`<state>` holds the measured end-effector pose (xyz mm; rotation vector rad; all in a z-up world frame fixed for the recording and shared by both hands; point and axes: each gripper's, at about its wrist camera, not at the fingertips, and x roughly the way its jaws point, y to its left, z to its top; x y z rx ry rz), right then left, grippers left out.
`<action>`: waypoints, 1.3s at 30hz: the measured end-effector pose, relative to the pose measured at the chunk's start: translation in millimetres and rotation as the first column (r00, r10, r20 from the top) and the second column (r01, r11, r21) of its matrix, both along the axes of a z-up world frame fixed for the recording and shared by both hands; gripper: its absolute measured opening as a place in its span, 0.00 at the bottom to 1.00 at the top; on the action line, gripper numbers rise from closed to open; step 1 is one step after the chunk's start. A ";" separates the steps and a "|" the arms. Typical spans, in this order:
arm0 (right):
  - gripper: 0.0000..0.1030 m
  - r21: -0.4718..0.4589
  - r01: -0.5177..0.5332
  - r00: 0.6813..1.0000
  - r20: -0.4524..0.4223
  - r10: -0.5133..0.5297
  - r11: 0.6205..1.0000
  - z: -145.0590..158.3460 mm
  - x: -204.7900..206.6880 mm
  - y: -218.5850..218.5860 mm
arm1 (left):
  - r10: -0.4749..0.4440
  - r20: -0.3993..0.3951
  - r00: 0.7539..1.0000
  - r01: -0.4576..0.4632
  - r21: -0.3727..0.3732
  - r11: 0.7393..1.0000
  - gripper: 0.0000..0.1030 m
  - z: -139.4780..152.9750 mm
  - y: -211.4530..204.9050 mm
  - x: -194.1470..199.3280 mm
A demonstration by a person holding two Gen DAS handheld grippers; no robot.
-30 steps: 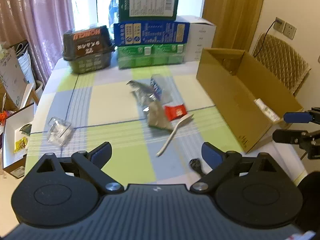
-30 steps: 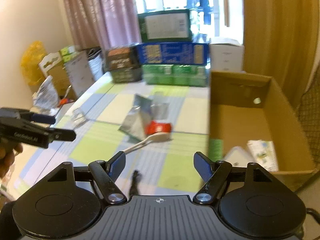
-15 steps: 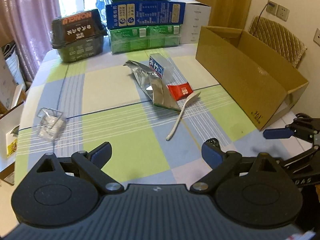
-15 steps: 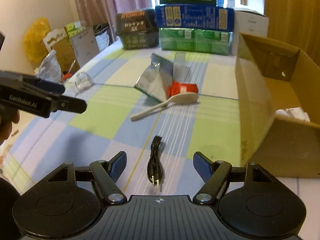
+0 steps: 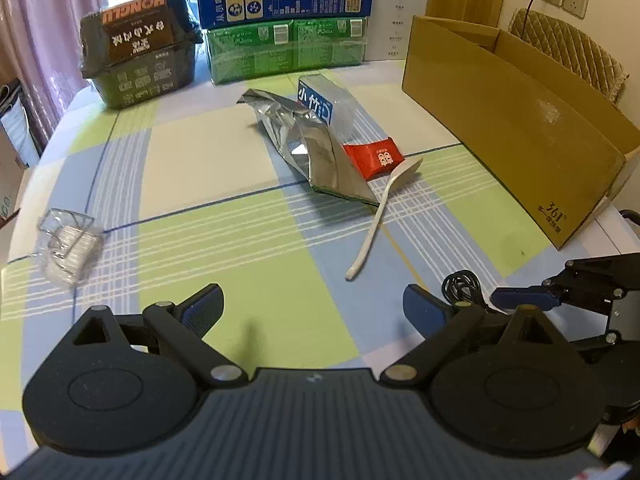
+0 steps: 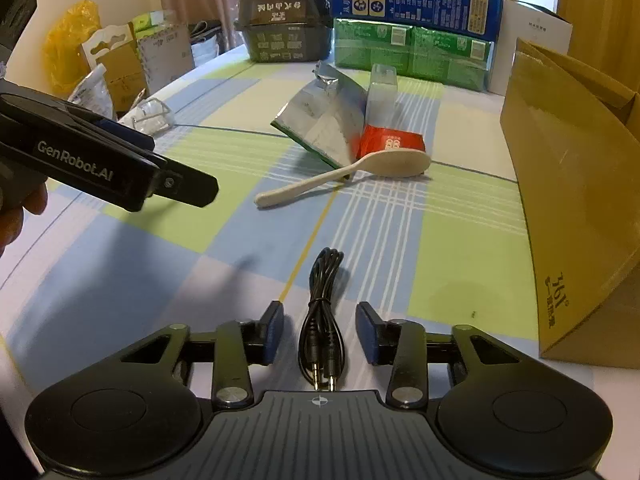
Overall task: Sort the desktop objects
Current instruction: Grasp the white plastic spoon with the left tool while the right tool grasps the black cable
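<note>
At the left edge of the table (image 5: 248,236) lies a crumpled clear plastic wrapper (image 5: 68,246), untouched and well apart from everything else; the left gripper (image 5: 312,308) hovers above the near edge with its jaws wide apart and nothing between them; toward the middle of the table sit a silver foil pouch (image 5: 316,148), a clear packet with blue print (image 5: 320,104), a red sachet (image 5: 374,158) and a white plastic spoon (image 6: 344,174), the spoon's bowl touching the sachet; near the table's front edge lies the coiled black audio cable (image 6: 322,320), and the right gripper (image 6: 320,332) is low over it, jaws apart on either side of the coil and not yet closed; the step in hand looks like picking up this cable, and to do it well the fingers should settle to the cloth and close across the bundled middle, so that every strand is caught and the two plugs do not dangle loose, before it is carried to the open cardboard box (image 6: 576,184) along the right edge; readable writing: "GenRobot.AI" on the left gripper's side in the right wrist view, "361°" on the box's near corner, and "HONGLU", upside down, on the dark container (image 5: 140,64) at the far left corner; the print on the stacked cartons (image 5: 288,20) at the far edge is too small to read.
</note>
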<state>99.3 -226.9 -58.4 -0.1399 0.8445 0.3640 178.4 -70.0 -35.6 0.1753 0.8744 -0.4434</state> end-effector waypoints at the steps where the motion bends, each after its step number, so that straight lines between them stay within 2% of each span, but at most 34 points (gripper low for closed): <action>1: 0.28 -0.005 0.002 1.000 0.004 -0.002 1.000 -0.2 0.7 0.0 | -0.001 -0.004 1.000 0.001 -0.009 1.000 0.91 -2.3 -0.1 1.3; 2: 0.21 -0.007 0.006 1.000 0.007 -0.006 1.000 -0.5 1.3 -0.7 | 0.001 -0.006 1.000 -0.001 -0.016 1.000 0.92 -4.4 -0.6 2.1; 4: 0.16 -0.015 0.007 1.000 0.011 -0.007 1.000 -0.3 1.3 -2.1 | 0.003 -0.015 1.000 -0.003 -0.018 1.000 0.92 -8.4 -1.6 4.5; 8: 0.14 -0.009 0.023 1.000 0.011 -0.023 1.000 0.3 1.5 -6.4 | -0.009 -0.027 1.000 0.009 -0.023 1.000 0.91 -14.2 -7.9 8.1; 16: 0.14 0.058 0.150 0.987 0.049 -0.153 0.987 16.9 24.4 -31.8 | -0.081 -0.005 0.997 0.081 -0.030 0.996 0.88 -14.0 -32.6 26.7; 23: 0.14 0.081 0.198 0.977 0.061 -0.203 0.977 23.1 51.8 -47.1 | -0.156 0.003 0.988 0.156 -0.001 0.988 0.59 -24.9 -58.0 52.4; 25: 0.13 0.083 0.201 0.976 0.065 -0.207 0.976 23.7 58.9 -49.0 | -0.175 -0.010 0.985 0.175 0.010 0.985 0.44 -30.2 -64.7 57.6; 29: 0.13 0.083 0.207 0.975 0.068 -0.213 0.975 23.1 70.0 -51.4 | -0.201 -0.011 0.980 0.201 0.033 0.979 0.30 -38.2 -76.1 61.2; 31: 0.13 0.086 0.209 0.975 0.064 -0.215 0.974 21.9 71.9 -51.9 | -0.202 -0.015 0.979 0.202 0.043 0.978 0.12 -40.8 -79.6 61.3; 33: 0.13 0.089 0.208 0.975 0.062 -0.214 0.974 21.2 70.3 -52.7 | -0.193 -0.023 0.981 0.194 0.046 0.980 0.03 -41.7 -80.8 58.3; 39: 0.13 0.112 0.213 0.976 0.028 -0.218 0.971 24.5 56.8 -56.1 | -0.094 -0.093 0.991 0.096 0.018 0.995 0.02 -33.6 -72.3 29.2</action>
